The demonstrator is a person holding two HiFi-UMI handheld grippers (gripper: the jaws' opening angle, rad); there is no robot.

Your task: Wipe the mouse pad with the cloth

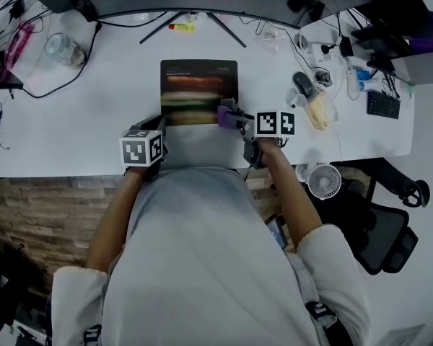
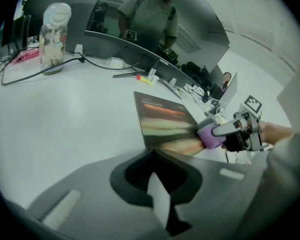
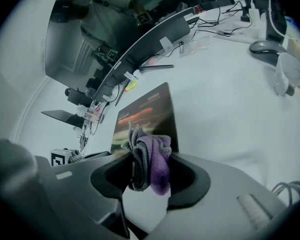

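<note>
Two tongs are at the near edge of the white bench (image 1: 79,121). The right tongs (image 3: 146,181) squeeze tight on a purple and grey cloth (image 3: 151,156), which is all bunched up. The cloth sits at the near right corner of the mouse pad (image 1: 198,78). The mouse pad is dark with blurry stripes and lies flat in the middle of the bench. The left tongs (image 2: 159,204) are pressed close together with nothing in them, just beside the pad's near left corner.
</note>
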